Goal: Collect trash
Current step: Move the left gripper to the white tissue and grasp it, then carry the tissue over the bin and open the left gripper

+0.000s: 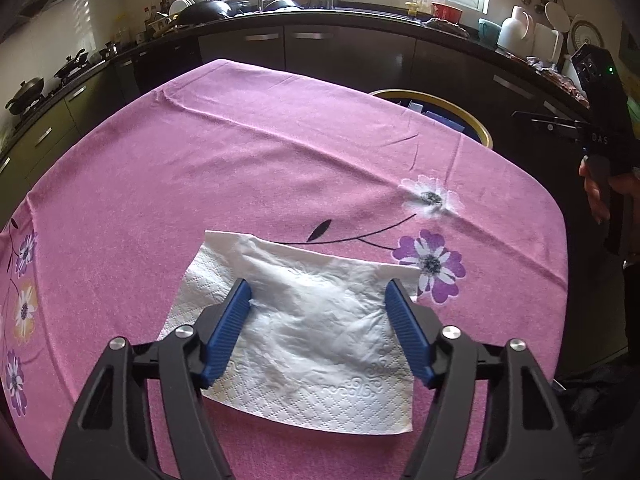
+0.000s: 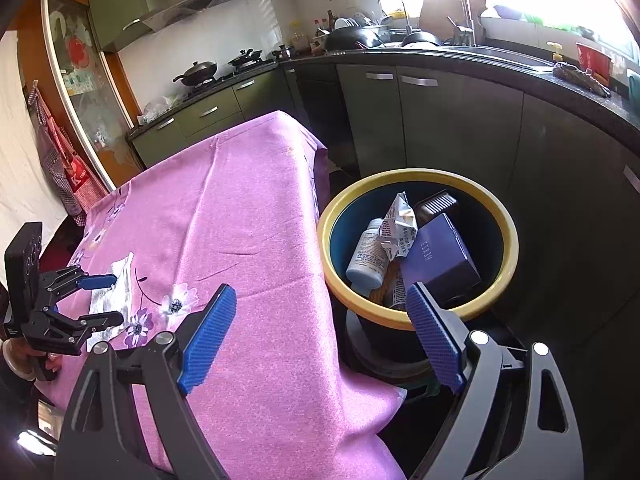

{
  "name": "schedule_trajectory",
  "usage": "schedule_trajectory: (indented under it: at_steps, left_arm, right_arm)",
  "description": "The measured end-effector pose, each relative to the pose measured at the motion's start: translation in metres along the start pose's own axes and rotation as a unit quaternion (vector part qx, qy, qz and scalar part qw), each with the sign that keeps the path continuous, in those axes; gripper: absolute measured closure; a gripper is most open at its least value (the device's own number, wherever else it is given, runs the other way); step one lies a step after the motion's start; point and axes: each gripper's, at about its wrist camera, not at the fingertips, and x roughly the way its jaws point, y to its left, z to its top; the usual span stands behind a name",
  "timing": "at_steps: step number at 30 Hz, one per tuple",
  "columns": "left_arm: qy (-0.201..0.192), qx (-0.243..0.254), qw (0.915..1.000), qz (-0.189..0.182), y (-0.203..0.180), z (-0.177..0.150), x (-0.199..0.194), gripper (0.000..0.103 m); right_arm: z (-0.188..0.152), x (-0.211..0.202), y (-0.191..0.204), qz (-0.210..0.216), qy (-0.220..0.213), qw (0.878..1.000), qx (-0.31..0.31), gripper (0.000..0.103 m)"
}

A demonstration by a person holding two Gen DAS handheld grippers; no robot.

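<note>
My left hand-held gripper (image 1: 318, 294) straddles the napkin (image 1: 304, 328) without pinching it, while my right hand-held gripper (image 2: 320, 300) gapes wide before the bin (image 2: 416, 312).

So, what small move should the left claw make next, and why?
Probably close the left claw the rest of the way on the paper napkin. Its fingers straddle the napkin, which is bunched up between them on the pink tablecloth, but it does not look lifted yet. The bin beside the table already holds other trash, and the right claw stands open and empty.
</note>
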Motion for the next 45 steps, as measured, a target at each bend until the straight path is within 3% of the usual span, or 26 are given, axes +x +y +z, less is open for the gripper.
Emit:
schedule_trajectory:
  at_steps: [4,7,11,22,25,31,37,45]
  left_arm:
    - [-0.002,-0.001,1.0000,-0.002,-0.001,0.000,-0.004,0.058]
    - [-0.001,-0.008,1.0000,-0.003,0.002,0.001,-0.005,0.082]
    - [0.000,-0.023,0.9997,-0.007,0.008,0.001,-0.007,0.098]
    - [-0.023,-0.002,0.9997,-0.001,-0.004,0.020,-0.036,0.100]
    - [-0.033,0.010,0.9994,-0.006,-0.012,0.039,-0.046,0.100]
    - [-0.049,0.047,0.9964,-0.051,-0.044,0.097,-0.046,0.100]
    - [-0.051,0.099,0.9885,-0.102,-0.097,0.165,-0.009,0.100]
    - [-0.002,0.136,0.9806,-0.141,-0.153,0.240,0.092,0.100]
  right_arm:
    - [0.002,-0.002,0.005,0.002,-0.002,1.000,-0.006,0.017]
    - [0.002,-0.003,0.007,0.004,-0.005,1.000,-0.008,0.017]
    - [0.004,-0.006,0.007,0.005,-0.008,1.000,-0.008,0.017]
    - [0.007,-0.018,0.001,0.000,-0.022,1.000,-0.007,0.017]
    - [0.007,-0.024,-0.004,-0.006,-0.027,1.000,-0.006,0.017]
    - [0.005,-0.042,-0.020,-0.025,-0.043,0.999,0.000,0.017]
    - [0.001,-0.064,-0.053,-0.050,-0.062,0.997,0.023,0.017]
    - [-0.012,-0.089,-0.105,-0.079,-0.075,0.991,0.075,0.016]
